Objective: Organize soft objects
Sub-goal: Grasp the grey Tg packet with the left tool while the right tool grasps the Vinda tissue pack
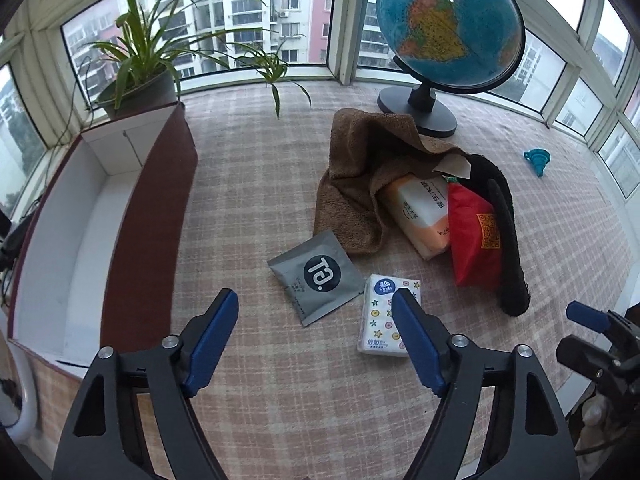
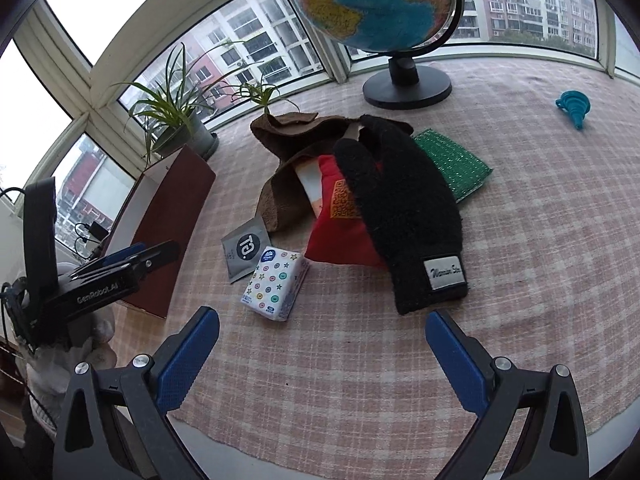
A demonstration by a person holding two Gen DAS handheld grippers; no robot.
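Soft grey daylight comes through the windows (image 1: 256,20) beyond both grippers, casting faint shadows. Focus is sharp throughout; the fisheye bends the frames' edges, corners black.

We see a woven checked cloth (image 1: 280,168) with a matt, slightly coarse weave covering the surface. On it a brown towel (image 1: 352,184) looks thick and fuzzy, and a black glove (image 2: 404,208) is of shaggy fleece with a smooth sewn label. The grey sachet (image 1: 316,276) is matt foil or plastic film; the tissue pack (image 2: 276,284) and the orange-and-white pack (image 1: 424,216) are wrapped in glossy film. The red pouch (image 2: 340,236) looks like smooth, faintly shiny fabric. A green pad (image 2: 456,164) glitters with rough metallic-looking threads. The box (image 1: 152,216) is matt cardboard, brown outside, white inside. The globe (image 1: 448,24) is glossy, its base (image 1: 416,112) matt black plastic. The gripper pads (image 2: 188,364) are textured blue rubber on black plastic with metal rivets.
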